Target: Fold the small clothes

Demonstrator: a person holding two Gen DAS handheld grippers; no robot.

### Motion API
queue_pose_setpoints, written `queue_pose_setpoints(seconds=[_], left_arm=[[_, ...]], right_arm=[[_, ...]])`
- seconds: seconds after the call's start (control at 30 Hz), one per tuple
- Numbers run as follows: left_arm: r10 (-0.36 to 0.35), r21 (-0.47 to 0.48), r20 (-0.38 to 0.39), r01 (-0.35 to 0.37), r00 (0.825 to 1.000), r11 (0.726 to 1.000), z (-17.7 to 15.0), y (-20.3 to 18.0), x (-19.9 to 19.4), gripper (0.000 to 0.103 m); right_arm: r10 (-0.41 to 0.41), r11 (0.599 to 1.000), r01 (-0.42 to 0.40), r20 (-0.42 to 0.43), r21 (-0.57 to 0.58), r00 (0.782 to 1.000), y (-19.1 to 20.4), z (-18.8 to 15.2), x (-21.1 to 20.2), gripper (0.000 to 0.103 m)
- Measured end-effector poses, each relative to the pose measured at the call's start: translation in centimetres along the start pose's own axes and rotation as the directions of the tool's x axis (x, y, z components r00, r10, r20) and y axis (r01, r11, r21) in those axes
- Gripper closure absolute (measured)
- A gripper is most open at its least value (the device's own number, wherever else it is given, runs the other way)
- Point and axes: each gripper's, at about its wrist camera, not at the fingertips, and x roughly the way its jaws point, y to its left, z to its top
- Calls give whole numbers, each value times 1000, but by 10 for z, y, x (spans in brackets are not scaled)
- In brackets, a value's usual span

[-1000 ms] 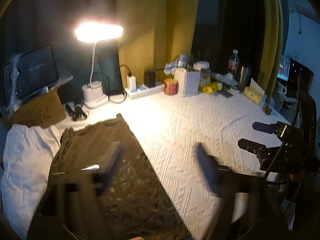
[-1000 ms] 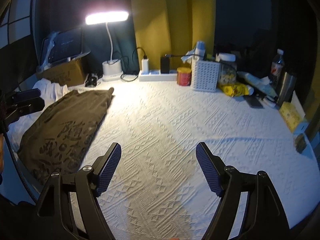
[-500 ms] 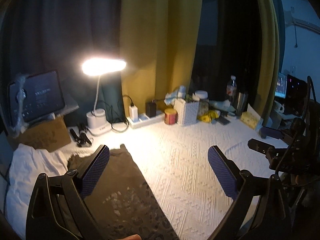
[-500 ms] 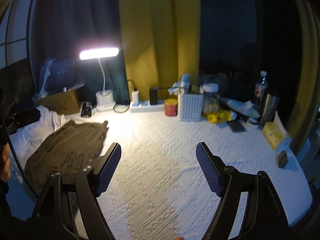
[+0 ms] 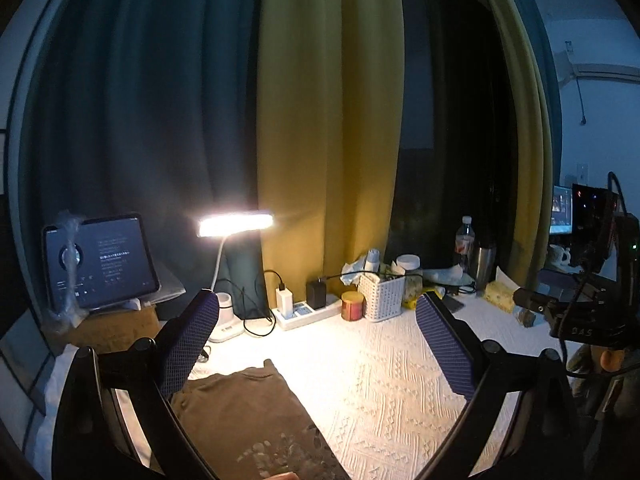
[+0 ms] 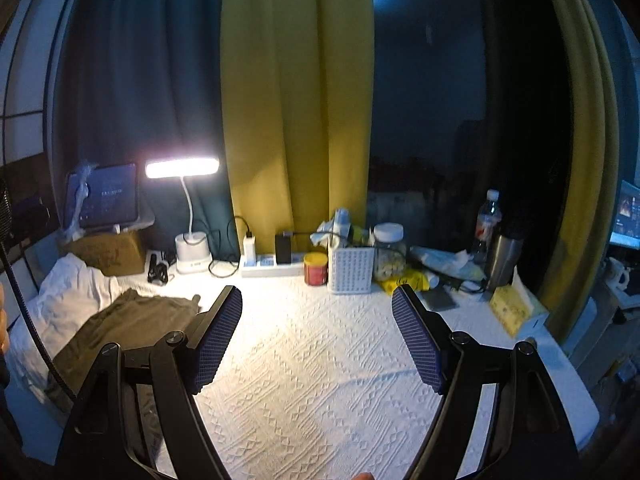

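Soft shirt waits at the desk's left edge

Shirt [image 6: 120, 328], olive with a faded print, lies flat by the left edge of the desk [image 6: 320, 360], partly over a white cloth [image 6: 60, 300]. It looks light, limp and likely to sag, so pinching a hem or shoulder corner seems best. Both grippers hover above the desk, holding nothing: left gripper [image 5: 316, 344] with fingers spread wide over the shirt, right gripper [image 6: 316, 336] likewise spread, over the bare middle. Lamp [image 6: 182, 168] and clutter line the back edge
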Motion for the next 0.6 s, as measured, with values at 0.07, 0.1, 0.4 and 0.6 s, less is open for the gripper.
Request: queue_pose_setpoints(seconds=[0.07, 0.1, 0.4, 0.6], left_arm=[[5, -2, 9, -5, 1000, 1000, 2, 1, -3, 5], [10, -2, 16, -10, 1000, 1000, 2, 2, -5, 5], [29, -7, 84, -28, 996, 1000, 10, 6, -35, 5], [51, -13, 115, -50, 992, 999, 13, 8, -54, 5]], right_arm=[[-3, 1000, 3, 21, 0, 1000, 1, 5, -9, 23], [-4, 1000, 4, 32, -2, 999, 2, 7, -13, 23], [-3, 1000, 4, 128, -7, 992, 12, 26, -48, 23], [6, 1000, -3, 167, -15, 986, 22, 34, -68, 23]])
